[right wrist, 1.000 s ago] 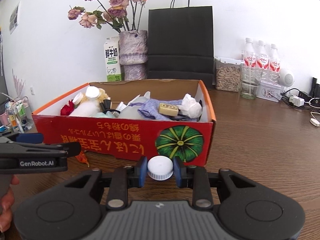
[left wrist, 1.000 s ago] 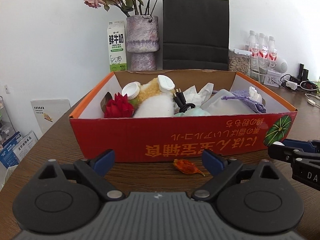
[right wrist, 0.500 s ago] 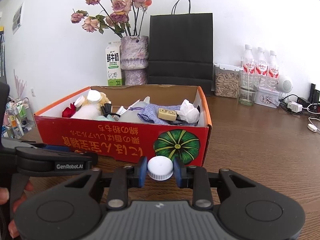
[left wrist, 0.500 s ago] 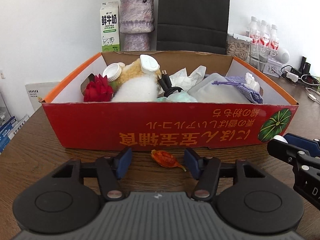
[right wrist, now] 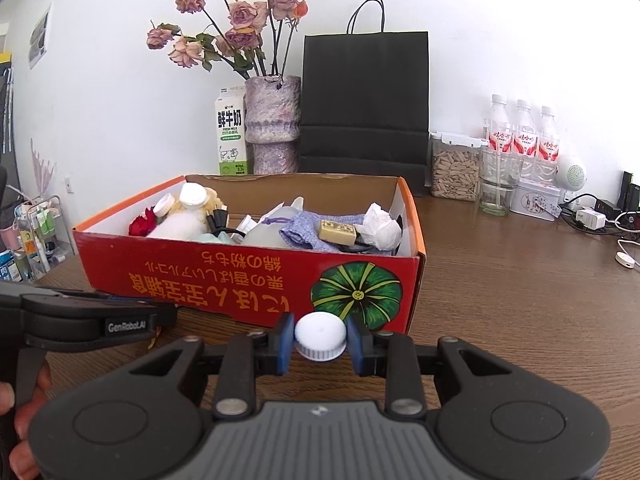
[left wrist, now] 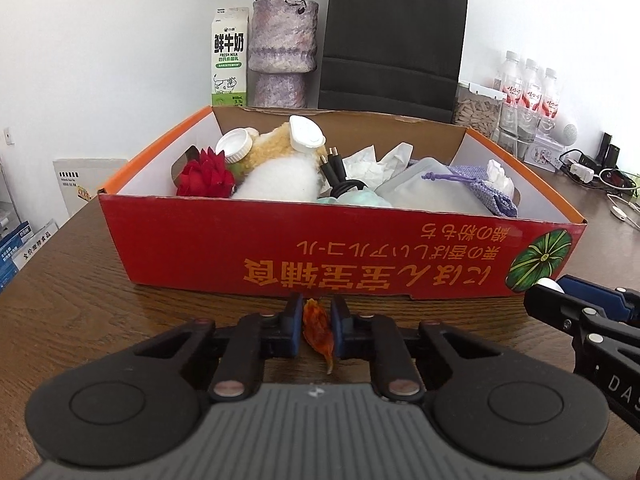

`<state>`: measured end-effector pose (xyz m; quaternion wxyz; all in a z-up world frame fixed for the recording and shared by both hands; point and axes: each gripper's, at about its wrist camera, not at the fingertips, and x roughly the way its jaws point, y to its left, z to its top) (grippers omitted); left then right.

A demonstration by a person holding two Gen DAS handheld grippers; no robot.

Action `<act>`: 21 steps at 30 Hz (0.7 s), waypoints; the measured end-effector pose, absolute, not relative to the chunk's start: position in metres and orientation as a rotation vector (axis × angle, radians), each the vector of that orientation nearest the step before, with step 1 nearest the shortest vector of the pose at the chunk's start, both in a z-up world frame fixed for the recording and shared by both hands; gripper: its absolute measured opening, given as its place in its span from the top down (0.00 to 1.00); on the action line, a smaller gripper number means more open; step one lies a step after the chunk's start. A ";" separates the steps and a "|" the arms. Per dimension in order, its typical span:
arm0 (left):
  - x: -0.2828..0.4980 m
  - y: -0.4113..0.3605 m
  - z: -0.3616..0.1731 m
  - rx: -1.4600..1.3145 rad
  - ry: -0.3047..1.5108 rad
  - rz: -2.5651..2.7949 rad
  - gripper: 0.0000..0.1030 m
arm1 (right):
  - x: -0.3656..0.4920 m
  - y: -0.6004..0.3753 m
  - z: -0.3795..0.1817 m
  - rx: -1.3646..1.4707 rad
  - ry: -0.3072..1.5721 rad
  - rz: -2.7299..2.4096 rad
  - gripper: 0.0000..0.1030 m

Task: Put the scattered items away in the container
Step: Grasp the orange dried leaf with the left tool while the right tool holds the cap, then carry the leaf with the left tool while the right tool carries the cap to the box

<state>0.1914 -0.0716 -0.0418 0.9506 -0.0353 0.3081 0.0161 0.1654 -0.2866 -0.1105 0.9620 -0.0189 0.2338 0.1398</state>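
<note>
Lying directly ahead and above both loads, the red cardboard box (left wrist: 340, 256) is faced: left gripper (left wrist: 316, 330) clamped on a dried orange petal (left wrist: 318, 330), right gripper (right wrist: 320, 338) clamped on a white bottle cap (right wrist: 320, 336).

Two low, close views toward box (left wrist: 340, 264)

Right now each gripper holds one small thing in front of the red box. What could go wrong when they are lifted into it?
1. The dried petal in the left gripper looks brittle; the shut pads may crumble it, or it may slip out.
2. The right gripper holds the white cap by its round sides, so it may pop out.
3. The red box wall stands close ahead; a low lift could hit it.
</note>
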 end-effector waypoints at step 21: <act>0.148 -0.047 0.010 -0.134 0.395 -0.037 0.86 | 0.145 -0.282 -0.076 -0.021 0.247 0.260 0.74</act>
